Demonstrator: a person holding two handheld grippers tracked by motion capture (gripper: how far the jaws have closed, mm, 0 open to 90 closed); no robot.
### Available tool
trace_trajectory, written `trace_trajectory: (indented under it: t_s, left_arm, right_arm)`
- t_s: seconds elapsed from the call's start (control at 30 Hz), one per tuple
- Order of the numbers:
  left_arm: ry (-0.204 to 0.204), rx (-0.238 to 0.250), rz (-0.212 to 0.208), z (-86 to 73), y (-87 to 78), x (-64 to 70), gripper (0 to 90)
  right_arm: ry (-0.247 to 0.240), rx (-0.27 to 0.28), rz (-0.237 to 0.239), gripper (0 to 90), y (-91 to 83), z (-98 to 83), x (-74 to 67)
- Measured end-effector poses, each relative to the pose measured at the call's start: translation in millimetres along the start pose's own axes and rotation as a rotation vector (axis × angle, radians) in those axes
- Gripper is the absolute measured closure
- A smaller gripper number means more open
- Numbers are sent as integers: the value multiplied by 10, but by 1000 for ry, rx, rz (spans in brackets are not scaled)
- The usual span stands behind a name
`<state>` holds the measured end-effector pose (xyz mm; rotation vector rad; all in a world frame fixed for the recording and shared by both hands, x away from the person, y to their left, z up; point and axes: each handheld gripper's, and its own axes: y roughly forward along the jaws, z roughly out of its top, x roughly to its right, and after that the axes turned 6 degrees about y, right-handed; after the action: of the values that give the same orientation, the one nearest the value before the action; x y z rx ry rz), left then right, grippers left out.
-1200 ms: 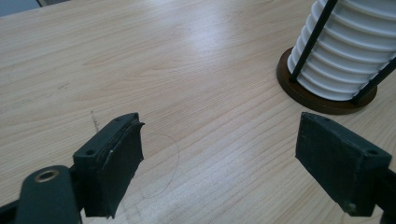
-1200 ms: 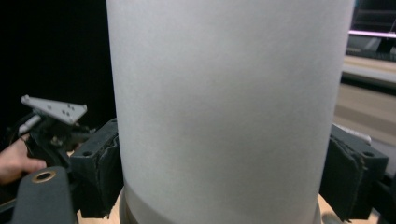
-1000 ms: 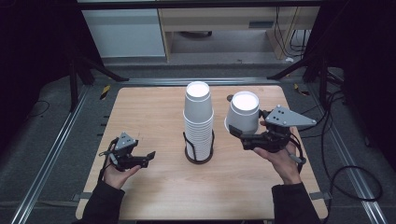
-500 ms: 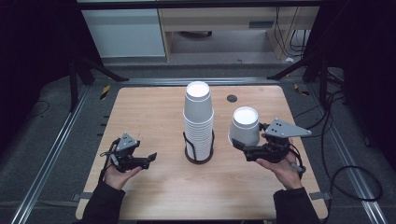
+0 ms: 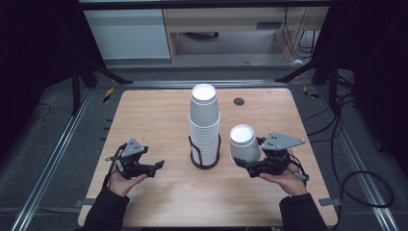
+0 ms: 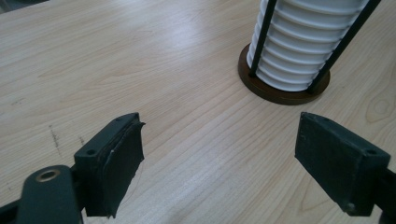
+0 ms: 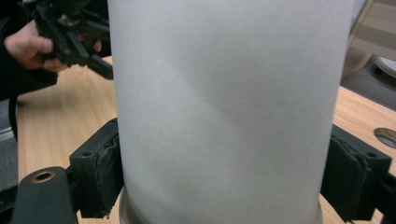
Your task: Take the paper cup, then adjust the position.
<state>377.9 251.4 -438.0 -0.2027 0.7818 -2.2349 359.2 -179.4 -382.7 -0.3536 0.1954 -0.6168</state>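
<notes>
A single white cup (image 5: 242,143), upside down, is gripped between the fingers of the right gripper (image 5: 246,163) beside the cup stack (image 5: 204,126); set-down on the worktop (image 5: 159,120) is judged in hand. Release is called for next. The left gripper (image 5: 155,167) is held open and empty.

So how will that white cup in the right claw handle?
The white cup looks thin-walled, so probably light and easily crushed by the right claw. Upside down and tall, it may tip if nudged. Its matte wall likely grips the pads.
</notes>
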Motion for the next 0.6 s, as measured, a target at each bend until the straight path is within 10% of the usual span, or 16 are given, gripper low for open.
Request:
trace_trajectory:
  t_s: [0.6]
  left_arm:
    - [75, -4, -125, 111, -26, 187, 139]
  right_arm:
    - [-95, -168, 125, 143, 282, -139, -134]
